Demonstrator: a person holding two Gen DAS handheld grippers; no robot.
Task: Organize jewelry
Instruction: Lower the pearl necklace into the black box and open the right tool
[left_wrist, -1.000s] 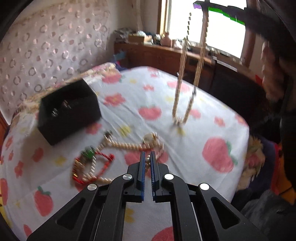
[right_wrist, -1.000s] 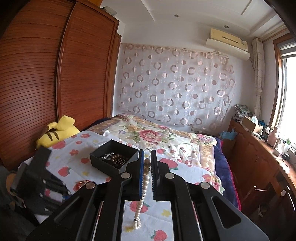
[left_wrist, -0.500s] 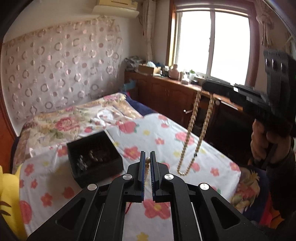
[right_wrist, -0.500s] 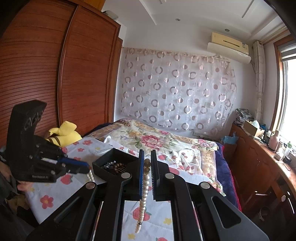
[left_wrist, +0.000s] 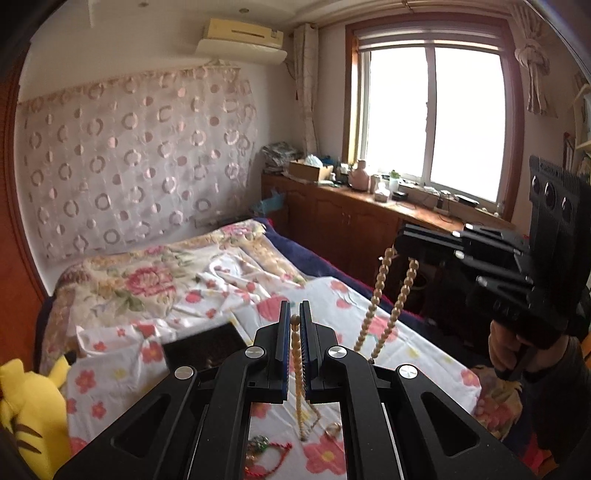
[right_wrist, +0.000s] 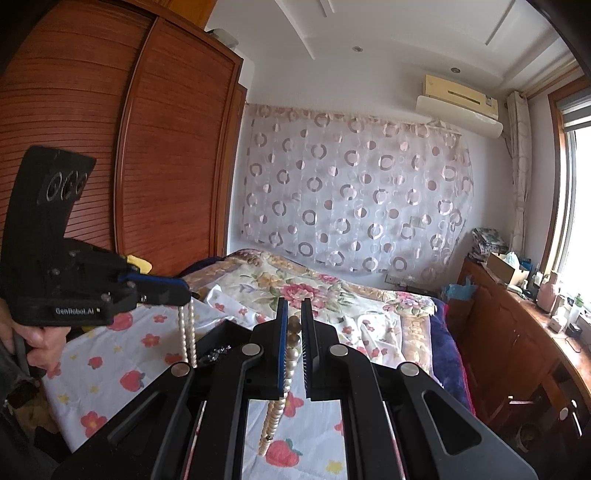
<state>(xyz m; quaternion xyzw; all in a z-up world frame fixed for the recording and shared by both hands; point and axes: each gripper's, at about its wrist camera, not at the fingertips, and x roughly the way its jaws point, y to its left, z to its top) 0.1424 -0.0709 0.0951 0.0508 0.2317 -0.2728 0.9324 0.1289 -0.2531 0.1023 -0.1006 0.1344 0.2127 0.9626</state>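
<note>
My left gripper (left_wrist: 294, 314) is shut on a thin cream bead necklace (left_wrist: 297, 373) that hangs straight down toward the flowered sheet (left_wrist: 332, 295). My right gripper (right_wrist: 293, 314) is shut on a thicker pearl necklace (right_wrist: 275, 410), which dangles below its fingers. In the left wrist view the right gripper (left_wrist: 400, 236) holds that pearl necklace (left_wrist: 388, 306) as a long loop at the right. The right wrist view shows the left gripper (right_wrist: 181, 293) with its bead strand (right_wrist: 186, 332) beside the black jewelry box (right_wrist: 225, 338). That black box (left_wrist: 207, 347) is partly hidden behind my left fingers.
A red cord bracelet and small trinkets (left_wrist: 266, 450) lie on the sheet below the left gripper. A yellow plush toy (left_wrist: 29, 406) sits at the bed's left edge. Wooden cabinets (left_wrist: 351, 221) run under the window, and a wardrobe (right_wrist: 147, 166) stands at the left.
My left gripper has risen a good way off the bed, lifting the thin bead necklace out of the jewelry pile. The right gripper with the pearl necklace rose only a little.
</note>
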